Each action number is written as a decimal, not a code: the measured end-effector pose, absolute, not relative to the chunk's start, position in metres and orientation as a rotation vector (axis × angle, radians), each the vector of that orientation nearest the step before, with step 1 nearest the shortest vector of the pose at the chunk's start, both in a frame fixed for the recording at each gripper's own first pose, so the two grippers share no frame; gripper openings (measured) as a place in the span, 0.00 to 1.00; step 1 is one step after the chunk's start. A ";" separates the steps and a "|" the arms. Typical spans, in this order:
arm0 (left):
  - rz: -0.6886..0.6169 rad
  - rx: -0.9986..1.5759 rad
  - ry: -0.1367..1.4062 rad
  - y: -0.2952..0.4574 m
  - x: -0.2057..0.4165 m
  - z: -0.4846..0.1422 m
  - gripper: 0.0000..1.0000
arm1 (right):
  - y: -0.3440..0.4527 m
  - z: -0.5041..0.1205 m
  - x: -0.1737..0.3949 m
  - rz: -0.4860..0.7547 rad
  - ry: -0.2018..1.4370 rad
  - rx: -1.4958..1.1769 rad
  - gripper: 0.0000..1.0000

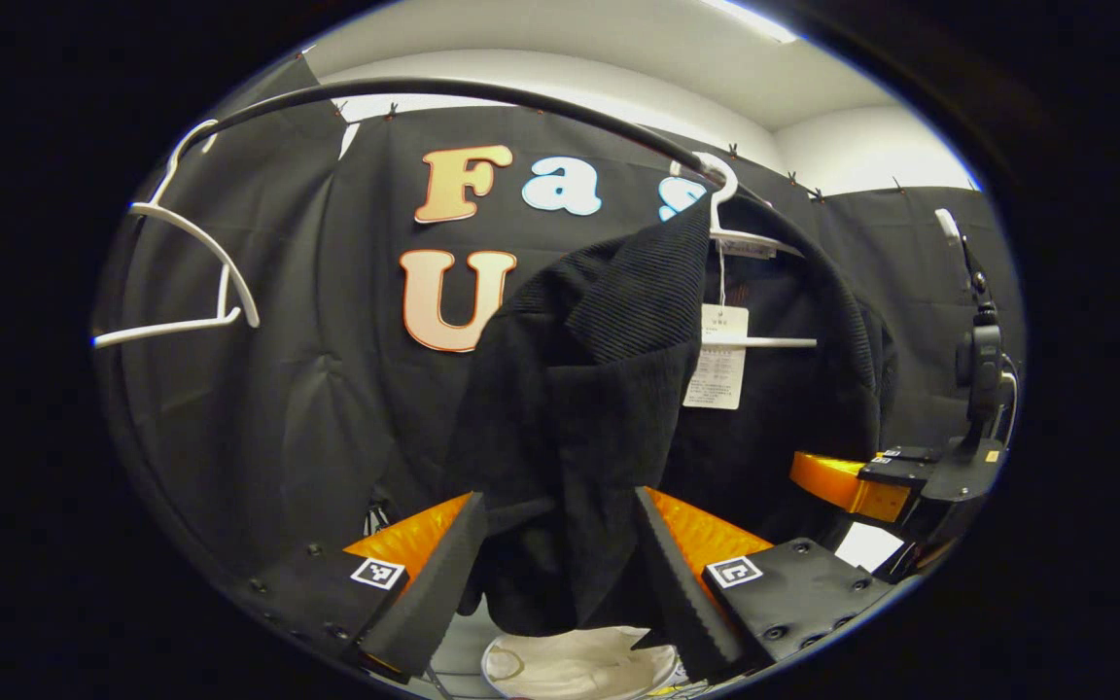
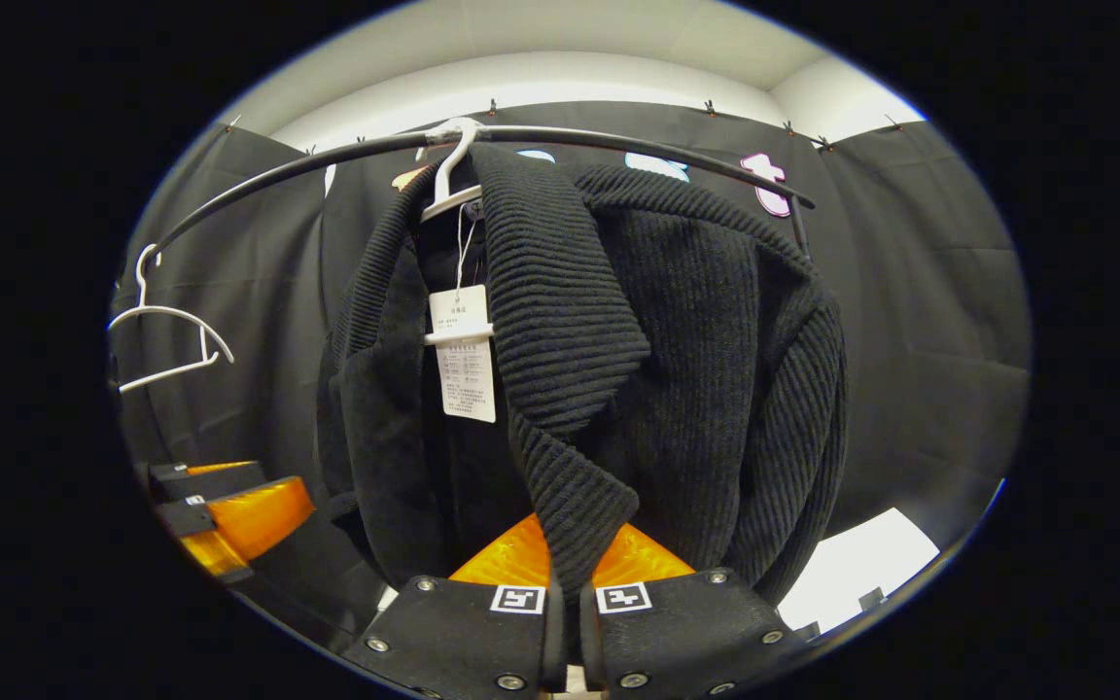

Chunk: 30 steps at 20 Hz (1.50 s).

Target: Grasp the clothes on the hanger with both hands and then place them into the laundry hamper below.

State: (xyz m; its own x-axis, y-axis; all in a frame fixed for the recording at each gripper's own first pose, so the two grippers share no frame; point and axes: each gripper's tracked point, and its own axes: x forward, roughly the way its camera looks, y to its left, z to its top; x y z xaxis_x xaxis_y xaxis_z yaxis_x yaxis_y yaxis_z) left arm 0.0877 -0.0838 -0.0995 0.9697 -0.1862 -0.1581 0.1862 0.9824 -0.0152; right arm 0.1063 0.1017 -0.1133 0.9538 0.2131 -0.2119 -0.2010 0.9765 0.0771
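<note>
Two claws are on the job, and they stand differently. The right claw (image 2: 561, 608) has its fingers pinched together on the front edge of the black knit jacket (image 2: 677, 340), while the left claw (image 1: 560, 574) is spread wide with the jacket's other front panel hanging between its fingers, not yet gripped. The jacket is draped on a white hanger (image 2: 448, 185) hooked over the black rail (image 2: 618, 141).

My worry is a one-sided pull: if the right side tugs before the left closes, I'd expect the knit to drag the hanger along the rail or snag on its shoulder, and the paper tag (image 2: 463, 365) could catch too.

From the left gripper view I can see something pale low down (image 1: 575, 666), possibly the hamper with white cloth in it, though I can't be sure. The right gripper view shows the collar and that tight pinch clearly. An empty hanger (image 1: 186, 282) sits off to the side.
</note>
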 end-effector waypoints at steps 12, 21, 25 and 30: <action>-0.227 0.010 0.184 -0.128 0.144 -0.128 1.00 | 0.079 -0.099 0.090 0.180 0.221 0.079 0.05; -0.224 0.022 0.156 -0.131 0.161 -0.125 0.77 | 0.068 -0.084 0.082 0.147 0.208 0.069 0.05; -0.212 0.068 0.144 -0.122 0.157 -0.118 0.44 | 0.066 -0.076 0.076 0.131 0.206 0.072 0.05; -0.212 0.069 0.161 -0.111 0.150 -0.111 0.39 | 0.060 -0.057 0.069 0.135 0.178 0.079 0.05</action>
State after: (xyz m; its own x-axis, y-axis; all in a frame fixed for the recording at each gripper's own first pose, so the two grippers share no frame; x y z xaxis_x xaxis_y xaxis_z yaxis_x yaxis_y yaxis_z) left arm 0.1501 -0.1106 -0.1110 0.9647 -0.2040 -0.1666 0.2150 0.9753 0.0510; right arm 0.0689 0.0600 -0.0573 0.9751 0.1410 -0.1709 -0.1271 0.9878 0.0902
